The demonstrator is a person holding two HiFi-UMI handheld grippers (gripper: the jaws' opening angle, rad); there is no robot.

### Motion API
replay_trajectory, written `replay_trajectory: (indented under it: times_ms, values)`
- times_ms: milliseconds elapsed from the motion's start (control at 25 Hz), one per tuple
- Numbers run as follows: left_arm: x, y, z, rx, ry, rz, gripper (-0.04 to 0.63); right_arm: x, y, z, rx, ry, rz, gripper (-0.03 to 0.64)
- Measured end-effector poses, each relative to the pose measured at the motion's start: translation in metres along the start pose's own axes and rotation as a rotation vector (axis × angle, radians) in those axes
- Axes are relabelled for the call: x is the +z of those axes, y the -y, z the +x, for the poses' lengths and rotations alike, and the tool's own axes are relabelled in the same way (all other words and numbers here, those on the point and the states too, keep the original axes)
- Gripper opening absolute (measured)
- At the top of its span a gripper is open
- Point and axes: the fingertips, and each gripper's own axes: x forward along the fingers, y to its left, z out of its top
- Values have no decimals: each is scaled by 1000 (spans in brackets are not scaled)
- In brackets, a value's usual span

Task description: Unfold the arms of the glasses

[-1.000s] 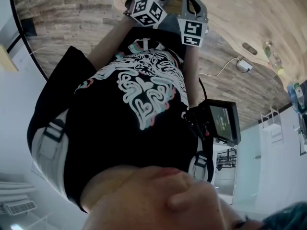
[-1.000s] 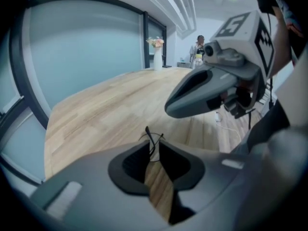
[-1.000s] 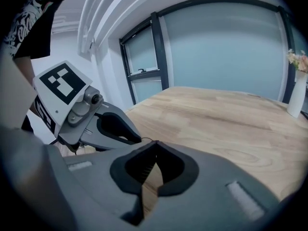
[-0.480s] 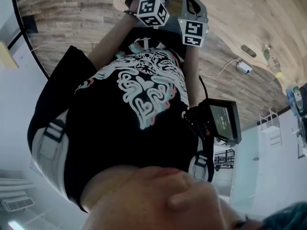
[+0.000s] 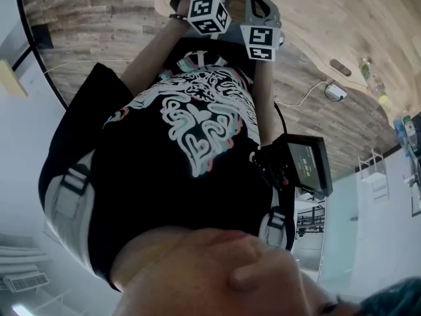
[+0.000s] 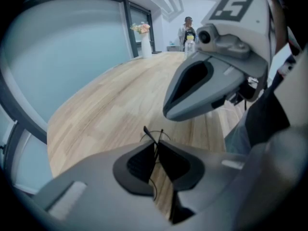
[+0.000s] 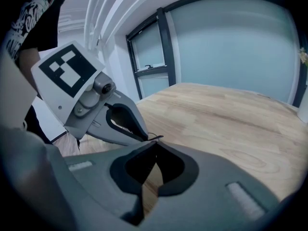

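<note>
The wooden surface (image 7: 231,119) fills the background in both gripper views. In the head view, a person's black printed shirt (image 5: 191,130) takes up the middle. The 2 tools are held close together above the surface. The left hand-held gripper (image 6: 155,150) is clenched on the thin black wire glasses (image 6: 153,134). The right hand-held gripper (image 7: 155,146) is clenched too, tips just beside that wire; whether it pinches it is unclear.

No legible txt or nos. Marker cubes (image 5: 209,15) at 12 o'clock carry b/w square codes only. Shirt (image 5: 197,127) print is ornamental. Screen (image 5: 309,165) at 3 o'clock is too small to read.
</note>
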Motion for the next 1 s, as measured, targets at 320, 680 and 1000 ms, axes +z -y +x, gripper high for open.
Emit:
replay_trajectory:
  times_ms: [320, 680, 1000]
  values:
    - [13, 10, -8, -26, 66, 46, 18, -17, -12, 6, 37, -67, -106, 0]
    - [16, 24, -10, -73, 101, 65, 15, -35, -19, 5, 35, -124, -180, 0]
    - [24, 27, -10, -116, 163, -6, 14, -42, -18, 10, 36, -160, -225, 0]
